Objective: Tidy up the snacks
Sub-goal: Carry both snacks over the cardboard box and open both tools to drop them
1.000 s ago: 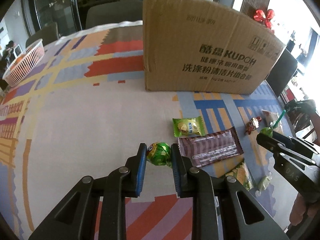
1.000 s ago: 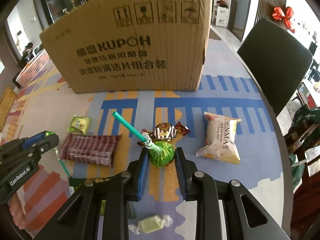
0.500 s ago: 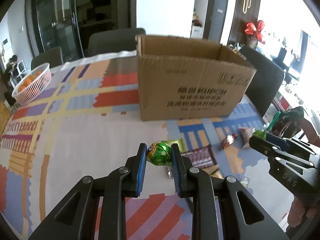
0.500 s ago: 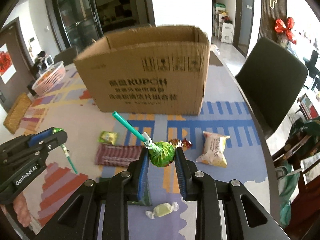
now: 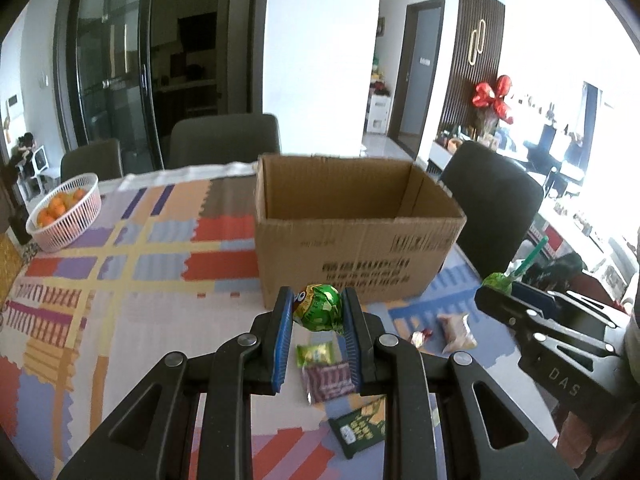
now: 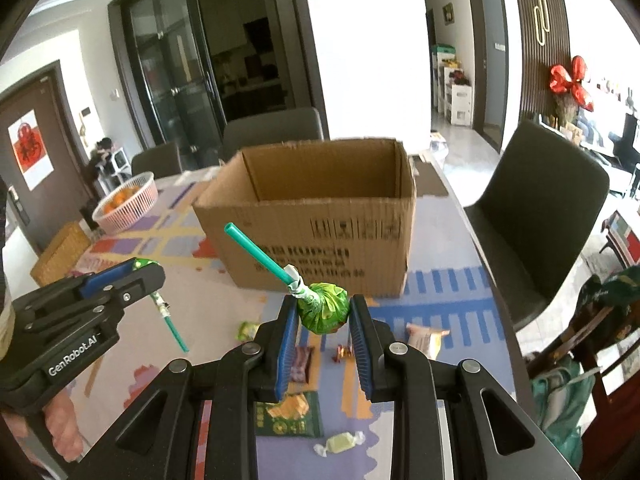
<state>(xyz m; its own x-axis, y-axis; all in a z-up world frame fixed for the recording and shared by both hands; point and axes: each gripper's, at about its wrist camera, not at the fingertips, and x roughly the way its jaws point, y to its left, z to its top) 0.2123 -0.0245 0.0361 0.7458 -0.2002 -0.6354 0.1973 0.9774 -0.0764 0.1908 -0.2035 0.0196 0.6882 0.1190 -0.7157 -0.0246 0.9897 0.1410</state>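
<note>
Your left claw [image 5: 318,316] pinches a green-wrapped lollipop [image 5: 318,307] by its head, held up off the tabletop [image 5: 132,320]; its stick hangs down below the claw. Your right claw [image 6: 323,314] pinches a second green lollipop [image 6: 323,307], stick [image 6: 256,252] angled up and to the left. Cardboard box [image 5: 352,240] stands open-topped straight ahead of both claws, beyond the fingertips. Below the claws, loose on the tabletop: small yellow-green packet [image 5: 315,353], brown striped bar [image 5: 328,381], dark green pouch [image 5: 362,428], white snack bag [image 6: 425,338], pale wrapped candy [image 6: 339,443]. Fruit basket [image 5: 66,211] far left.
</note>
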